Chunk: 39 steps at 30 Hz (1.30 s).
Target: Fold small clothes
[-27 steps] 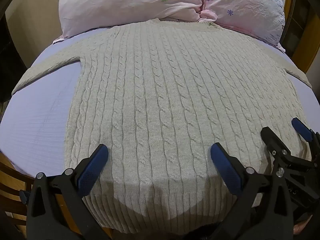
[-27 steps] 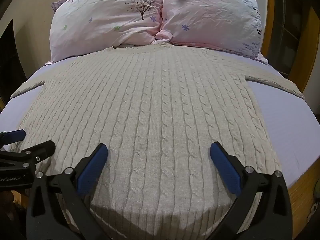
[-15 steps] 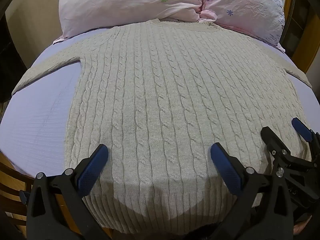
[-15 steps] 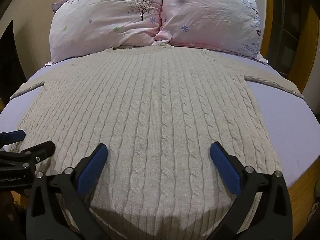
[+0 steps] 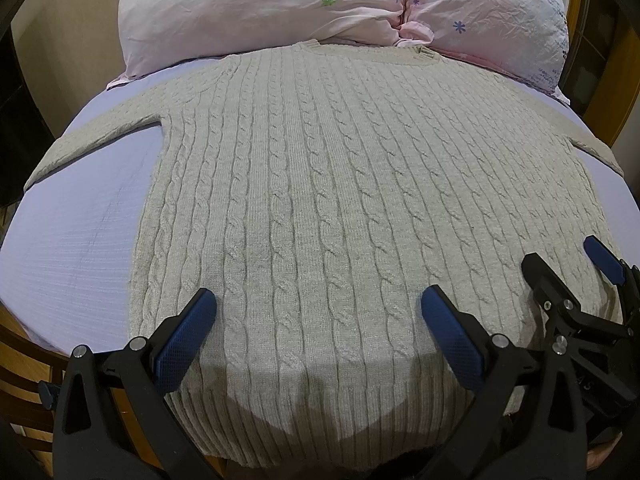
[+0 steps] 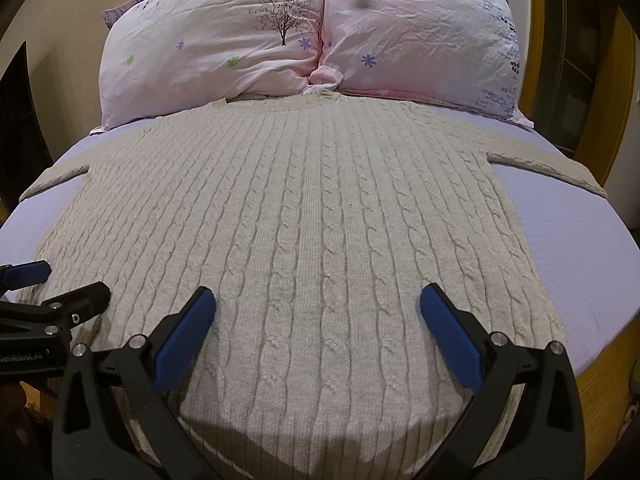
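Above the sweater [image 5: 340,200] hem on the bed [image 5: 80,248], my left gripper [image 5: 316,320] and right gripper [image 6: 316,320] hover spread apart; a thick knit may slip from a shallow pinch.

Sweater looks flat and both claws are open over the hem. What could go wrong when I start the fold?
The sweater is a thick cable knit; an open left claw or right claw may pinch only the top layer at the hem. The collar lies against the pillows, so a long fold could snag there. The right sleeve reaches the sheet's edge and might slide off.
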Motion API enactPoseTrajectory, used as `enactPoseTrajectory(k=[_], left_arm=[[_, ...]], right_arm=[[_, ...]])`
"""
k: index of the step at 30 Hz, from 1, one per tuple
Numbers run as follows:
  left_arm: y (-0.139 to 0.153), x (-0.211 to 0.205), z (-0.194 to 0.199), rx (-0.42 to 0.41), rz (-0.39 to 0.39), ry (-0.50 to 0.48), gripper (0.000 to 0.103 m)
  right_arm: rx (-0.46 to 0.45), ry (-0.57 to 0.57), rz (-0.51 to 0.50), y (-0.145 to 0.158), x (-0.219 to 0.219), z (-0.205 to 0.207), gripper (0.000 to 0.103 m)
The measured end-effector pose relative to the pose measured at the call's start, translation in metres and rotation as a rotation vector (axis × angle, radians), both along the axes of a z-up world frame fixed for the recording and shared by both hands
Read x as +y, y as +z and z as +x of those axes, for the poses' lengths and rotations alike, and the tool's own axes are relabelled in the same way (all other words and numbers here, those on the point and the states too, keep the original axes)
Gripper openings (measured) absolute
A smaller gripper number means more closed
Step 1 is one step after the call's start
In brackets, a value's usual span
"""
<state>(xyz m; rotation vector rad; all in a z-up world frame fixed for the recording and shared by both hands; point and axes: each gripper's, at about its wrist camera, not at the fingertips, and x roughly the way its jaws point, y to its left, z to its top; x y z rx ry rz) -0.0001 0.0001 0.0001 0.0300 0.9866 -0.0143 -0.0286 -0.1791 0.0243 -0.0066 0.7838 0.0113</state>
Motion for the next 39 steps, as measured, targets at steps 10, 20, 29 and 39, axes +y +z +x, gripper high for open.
enactPoseTrajectory(k=[10,20,29,39], left_arm=[[0.0001,0.0000,-0.0001,-0.002,0.000,0.000,0.102],[0.0002,0.0000,-0.0002,-0.004,0.000,0.000,0.102],[0.0002,-0.0001,-0.0003,-0.006,0.001,0.000,0.102],[0.0003,0.0000,-0.0003,-0.007,0.001,0.000,0.102]], right_arm=[[-0.005,-0.001,0.002,-0.0005,-0.0007,-0.0003,0.101],[-0.008,-0.001,0.002,-0.0007,-0.0003,-0.0012,0.101],[-0.010,-0.001,0.003,-0.0003,-0.0008,-0.0010,0.101],[-0.011,-0.001,0.003,-0.0003,-0.0011,-0.0012,0.101]])
